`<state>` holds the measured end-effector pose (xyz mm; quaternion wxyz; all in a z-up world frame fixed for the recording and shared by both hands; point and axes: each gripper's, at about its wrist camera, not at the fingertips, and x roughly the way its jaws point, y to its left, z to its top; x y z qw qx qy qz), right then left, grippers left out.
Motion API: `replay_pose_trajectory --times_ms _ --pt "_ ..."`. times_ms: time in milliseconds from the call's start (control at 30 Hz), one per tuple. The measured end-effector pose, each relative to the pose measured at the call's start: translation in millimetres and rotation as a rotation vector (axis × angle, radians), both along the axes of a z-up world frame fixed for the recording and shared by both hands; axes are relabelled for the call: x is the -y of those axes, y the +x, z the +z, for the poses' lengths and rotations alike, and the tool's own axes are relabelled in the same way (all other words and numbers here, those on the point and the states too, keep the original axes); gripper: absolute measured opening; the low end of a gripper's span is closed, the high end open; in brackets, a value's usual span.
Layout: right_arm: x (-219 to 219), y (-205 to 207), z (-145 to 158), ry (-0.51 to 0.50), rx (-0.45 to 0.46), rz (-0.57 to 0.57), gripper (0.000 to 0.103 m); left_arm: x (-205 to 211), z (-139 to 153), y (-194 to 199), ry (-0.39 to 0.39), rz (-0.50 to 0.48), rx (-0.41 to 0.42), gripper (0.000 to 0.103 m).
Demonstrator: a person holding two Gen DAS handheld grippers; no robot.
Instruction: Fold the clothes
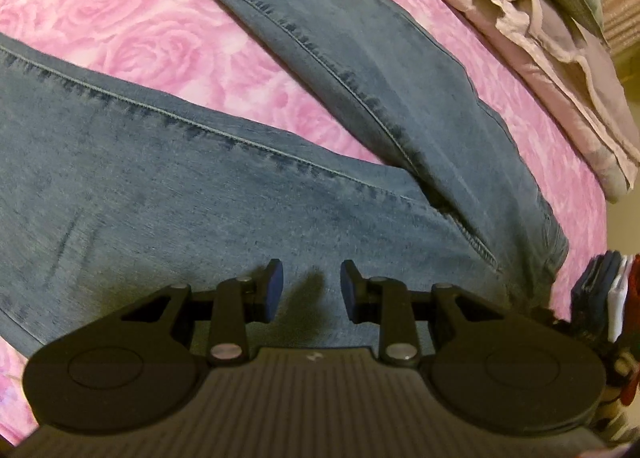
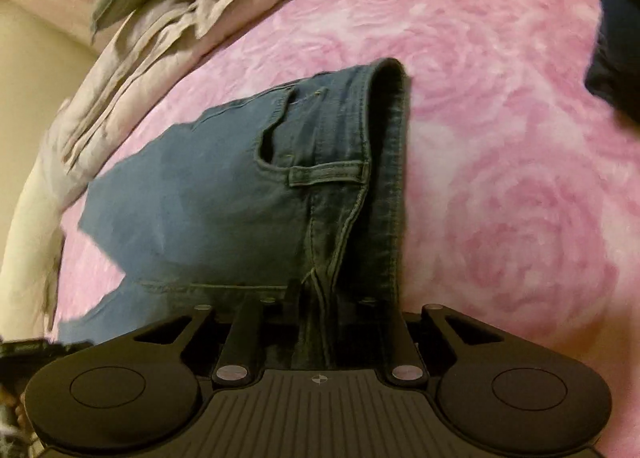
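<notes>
Jeans (image 1: 200, 186) spread on pink bedspread (image 1: 120, 18), legs running away leftward. Left gripper (image 1: 311, 290) parted just above denim; right gripper (image 2: 320, 314) clamped on waistband (image 2: 390, 178).

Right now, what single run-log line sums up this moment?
task: fold clothes | item: blue denim jeans spread on pink rose-print bedspread | left tool: open above jeans | right tool: shut on jeans near waistband | fold: not done

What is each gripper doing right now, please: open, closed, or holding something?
Left gripper: open, empty, poised above the jeans.
Right gripper: closed on the jeans' waistband edge.
</notes>
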<state>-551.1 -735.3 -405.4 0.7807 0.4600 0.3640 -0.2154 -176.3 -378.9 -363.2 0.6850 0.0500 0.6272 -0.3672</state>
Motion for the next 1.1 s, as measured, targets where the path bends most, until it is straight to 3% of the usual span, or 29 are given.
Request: replay_pose_trajectory --times_ms 33,67,100,200,233,300,467,500,533,567,733,767,867,933,1000,1033,1100 --pt "2 -1 -2 0.011 0.002 -0.001 0.037 -1 -1 0 0.006 -0.003 -0.003 0.025" --pt "5 -6 7 -0.002 0.022 -0.006 0.069 -2 -2 1 0.011 -0.003 -0.009 0.025" --pt "10 -7 13 -0.022 0.048 -0.016 0.079 -3 -3 1 0.009 0.006 -0.014 0.025" --pt "34 -12 16 -0.015 0.125 -0.097 0.081 -4 -4 2 0.004 0.019 -0.021 0.025" --pt "44 -13 12 0.007 0.143 -0.127 0.078 -3 -4 3 0.002 0.018 -0.019 0.025" --pt "64 -11 -4 0.054 0.184 -0.19 0.049 -1 -3 3 -0.002 0.015 -0.016 0.025" --pt "105 -7 -32 0.106 0.279 -0.265 0.046 0 -1 8 -0.003 0.007 -0.004 0.025" --pt "108 -4 -31 0.108 0.291 -0.263 0.037 -1 -1 10 0.0 0.01 -0.002 0.025" --pt "110 -1 -30 0.111 0.303 -0.26 0.016 -2 -2 11 0.002 0.014 -0.001 0.025" --pt "113 2 -29 0.114 0.315 -0.258 0.003 -3 -2 13 0.003 0.018 0.001 0.025" --pt "116 2 5 -0.022 0.378 -0.366 0.002 -4 -8 14 0.013 0.025 0.014 0.025" --pt "124 -6 -8 0.001 0.331 -0.439 0.002 -4 -10 14 0.019 0.023 0.018 0.025" --pt "123 -1 -28 -0.07 0.169 -0.404 0.002 -6 -14 13 0.038 0.014 0.026 0.025" --pt "124 -5 -23 -0.045 0.182 -0.428 0.007 -10 -15 14 0.038 0.015 0.027 0.025" --pt "123 -11 -16 -0.036 0.18 -0.455 0.052 -14 -16 14 0.04 0.02 0.021 0.025" --pt "122 -14 -11 -0.04 0.172 -0.47 0.063 -15 -16 14 0.039 0.023 0.018 0.025" --pt "116 -22 0 -0.055 0.152 -0.48 0.068 -17 -15 13 0.034 0.026 0.015 0.025"
